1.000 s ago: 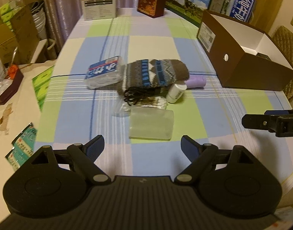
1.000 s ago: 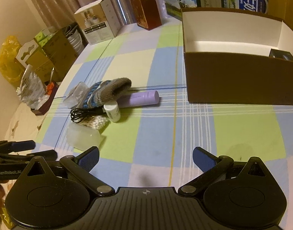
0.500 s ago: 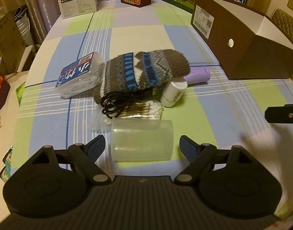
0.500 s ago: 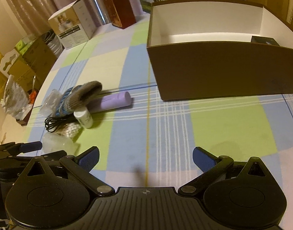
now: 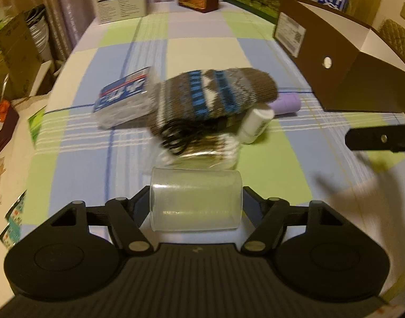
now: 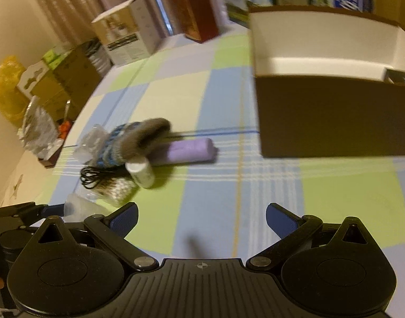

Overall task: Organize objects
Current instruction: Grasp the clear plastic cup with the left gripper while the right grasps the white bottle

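A clear plastic cup (image 5: 196, 200), lying on its side on the checked tablecloth (image 5: 202, 53) just in front of the knitted mitten (image 5: 213, 96), is pinched between the left gripper (image 5: 196, 204) fingers. The right gripper (image 6: 201, 216) is held with fingers spread, nothing between them, near the brown box (image 6: 332, 116).

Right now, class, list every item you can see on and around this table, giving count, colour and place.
clear plastic cup: 1, translucent, on its side between the left gripper's fingers
knitted mitten: 1, brown with blue bands, table centre
black cable: 1, coiled, under the mitten's cuff
cotton swab pack: 1, clear, behind the cup
white bottle: 1, lying right of the mitten
purple tube: 1, lilac, behind the bottle
blue-labelled pack: 1, left of the mitten
brown box: 1, white inside, far right
left gripper: closing around the cup
right gripper: open, empty
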`<state>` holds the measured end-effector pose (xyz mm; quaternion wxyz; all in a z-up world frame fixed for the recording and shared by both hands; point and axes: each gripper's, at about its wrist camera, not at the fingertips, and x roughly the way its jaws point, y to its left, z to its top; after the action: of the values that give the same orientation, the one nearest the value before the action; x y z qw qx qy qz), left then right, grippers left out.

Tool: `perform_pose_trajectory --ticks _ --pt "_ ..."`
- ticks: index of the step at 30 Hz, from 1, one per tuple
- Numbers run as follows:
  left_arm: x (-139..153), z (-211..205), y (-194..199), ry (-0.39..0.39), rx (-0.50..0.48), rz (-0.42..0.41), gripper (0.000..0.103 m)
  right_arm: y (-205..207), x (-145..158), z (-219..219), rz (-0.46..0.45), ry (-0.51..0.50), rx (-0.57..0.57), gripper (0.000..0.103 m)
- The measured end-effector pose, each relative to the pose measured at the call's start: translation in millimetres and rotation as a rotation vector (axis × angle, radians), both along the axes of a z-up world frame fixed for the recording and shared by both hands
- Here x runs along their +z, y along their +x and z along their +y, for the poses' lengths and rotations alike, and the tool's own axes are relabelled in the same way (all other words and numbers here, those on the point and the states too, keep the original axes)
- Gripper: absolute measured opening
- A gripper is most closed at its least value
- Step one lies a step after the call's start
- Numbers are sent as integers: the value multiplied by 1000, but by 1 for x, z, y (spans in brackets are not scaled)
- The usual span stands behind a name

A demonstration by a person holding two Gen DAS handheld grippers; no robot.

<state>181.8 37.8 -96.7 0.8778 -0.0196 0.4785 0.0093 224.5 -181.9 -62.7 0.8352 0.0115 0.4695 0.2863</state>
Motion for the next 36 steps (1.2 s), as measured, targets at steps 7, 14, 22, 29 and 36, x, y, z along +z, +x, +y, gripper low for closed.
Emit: perform_pose_trajectory --ticks 7,14,22,29,36 --pt "12 33 -15 17 97 -2 68 5 -9 33 -45 27 105 75" --pt "19 57 -16 40 170 -12 68 14 -22 67 -81 32 186 55" --pt "23 64 -14 47 189 -16 68 23 -37 93 -95 -1 225 38" --pt "25 64 -17 52 193 -11 68 19 -36 95 -112 -14 250 24" --pt "28 51 -17 51 170 -14 68 8 -24 72 -103 7 243 24"
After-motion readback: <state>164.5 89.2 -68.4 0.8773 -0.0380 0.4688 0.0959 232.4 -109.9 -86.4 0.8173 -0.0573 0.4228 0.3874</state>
